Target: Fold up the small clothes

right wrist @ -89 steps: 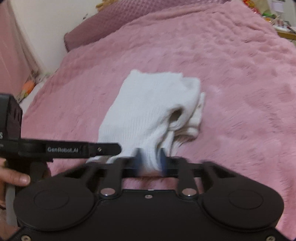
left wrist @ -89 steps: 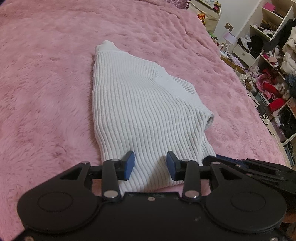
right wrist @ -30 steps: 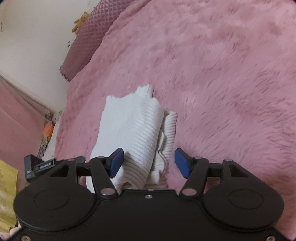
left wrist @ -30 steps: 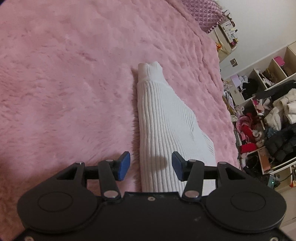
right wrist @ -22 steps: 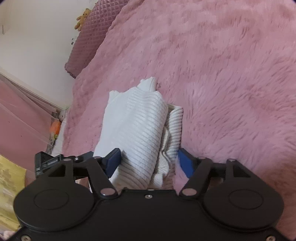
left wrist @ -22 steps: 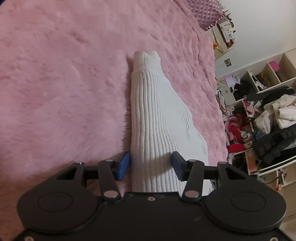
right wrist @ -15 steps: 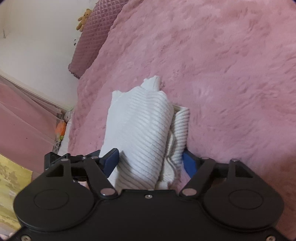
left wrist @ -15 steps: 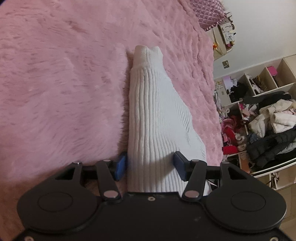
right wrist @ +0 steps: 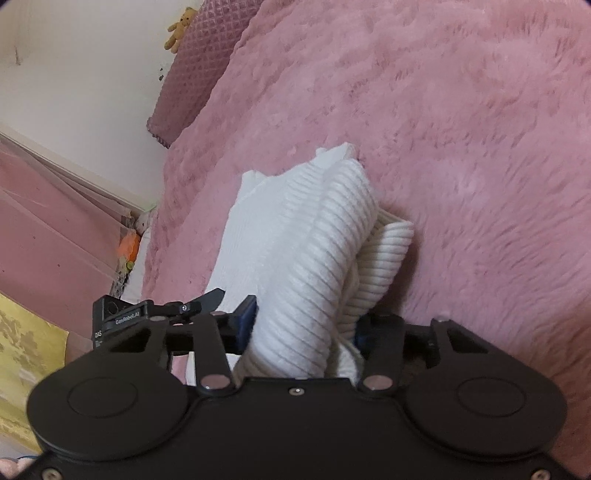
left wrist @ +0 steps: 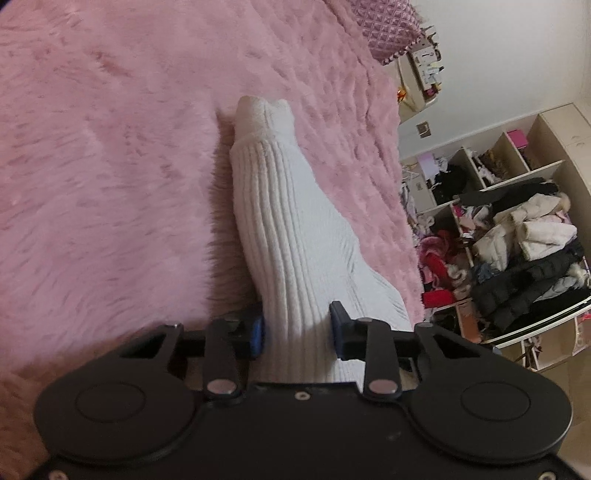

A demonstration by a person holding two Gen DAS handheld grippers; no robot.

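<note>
Left gripper (left wrist: 297, 334) clamped on near end of white ribbed sweater (left wrist: 291, 236), blue pads (left wrist: 257, 332) pressing knit from both sides; jaws just been closing, fabric between them. Right gripper (right wrist: 304, 326) likewise clenched on bunched near end of same sweater (right wrist: 306, 251), jaws just been closing; left pad (right wrist: 246, 319) visible, right pad mostly buried under folds. Sweater folded lengthwise into narrow strip on pink fluffy blanket (left wrist: 110, 166), lying away from both grippers. Chunky vertical ribs, off-white, thick knit. In left wrist view tapering to a cuff or collar end at far tip; which of the two unclear. In right wrist view layers doubled, one rolled fold on top, a second lower fold beside it on the right. Near hem cut off behind gripper bodies in both views. Black body of other gripper (right wrist: 122, 317) poking in at left of right wrist view, small white lettering on it, reads roughly "GenRobot.AI", blurred; letters below it illegible. Beyond blanket: quilted mauve cushion (right wrist: 195, 62), small yellow plush toy (right wrist: 178, 27) above it, pink curtain (right wrist: 48, 221) at left. In left wrist view far right: open shelving (left wrist: 517, 221) stuffed with clothes and jackets, contents too jumbled to separate.
</note>
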